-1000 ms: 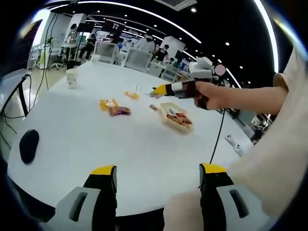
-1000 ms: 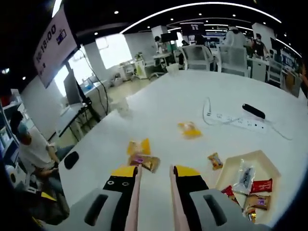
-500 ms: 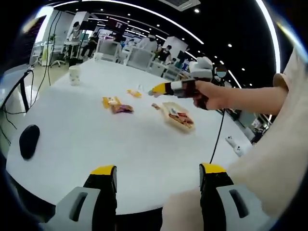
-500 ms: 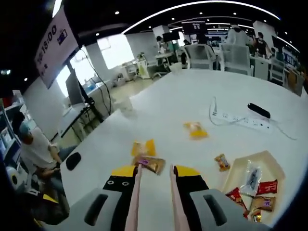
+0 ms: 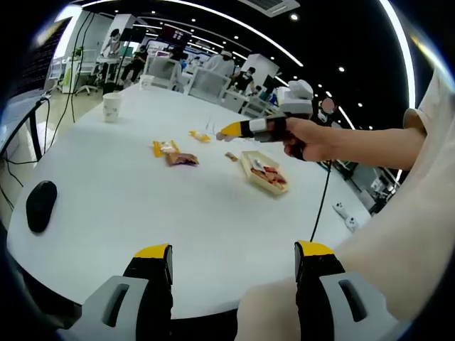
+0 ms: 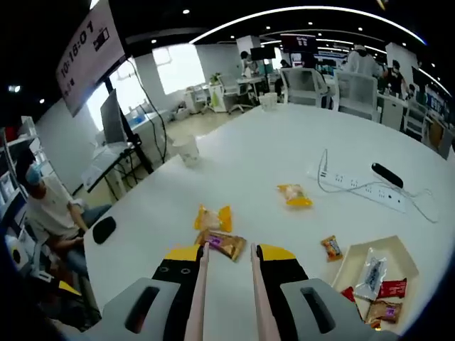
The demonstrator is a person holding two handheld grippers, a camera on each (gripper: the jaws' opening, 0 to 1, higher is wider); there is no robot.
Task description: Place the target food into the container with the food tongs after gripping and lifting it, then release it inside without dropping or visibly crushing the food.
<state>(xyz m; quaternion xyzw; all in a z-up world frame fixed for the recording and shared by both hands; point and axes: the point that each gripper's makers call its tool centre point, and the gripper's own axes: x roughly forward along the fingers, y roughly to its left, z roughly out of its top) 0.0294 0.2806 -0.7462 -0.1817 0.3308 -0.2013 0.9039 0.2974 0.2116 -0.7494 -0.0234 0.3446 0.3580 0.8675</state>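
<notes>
A shallow beige tray [image 5: 250, 172] holding several snack packets lies on the round white table. Loose packets lie left of it: a yellow one [image 5: 166, 148], a purple-brown one [image 5: 183, 159], another yellow one [image 5: 197, 134] and a small orange one [image 5: 230, 156]. My right gripper [image 5: 242, 129] hovers above the table just behind the tray. In the right gripper view its jaws [image 6: 229, 252] are shut on pale food tongs [image 6: 204, 284], whose tips hang over the purple-brown packet [image 6: 226, 245]. The tray [image 6: 353, 250] lies at lower right. My left gripper [image 5: 233, 252] is open and holds nothing.
A paper cup [image 5: 111, 108] and a black mouse [image 5: 40, 206] sit on the table's left side. A white power strip [image 6: 362, 188] with its cable and a black remote [image 6: 387, 175] lie beyond the tray. A person [image 6: 50, 213] sits by the table edge. Chairs stand at the far side.
Both views have shifted slightly with the hands. The right gripper with the tongs has drawn a little closer over the purple-brown packet. No packet has moved.
</notes>
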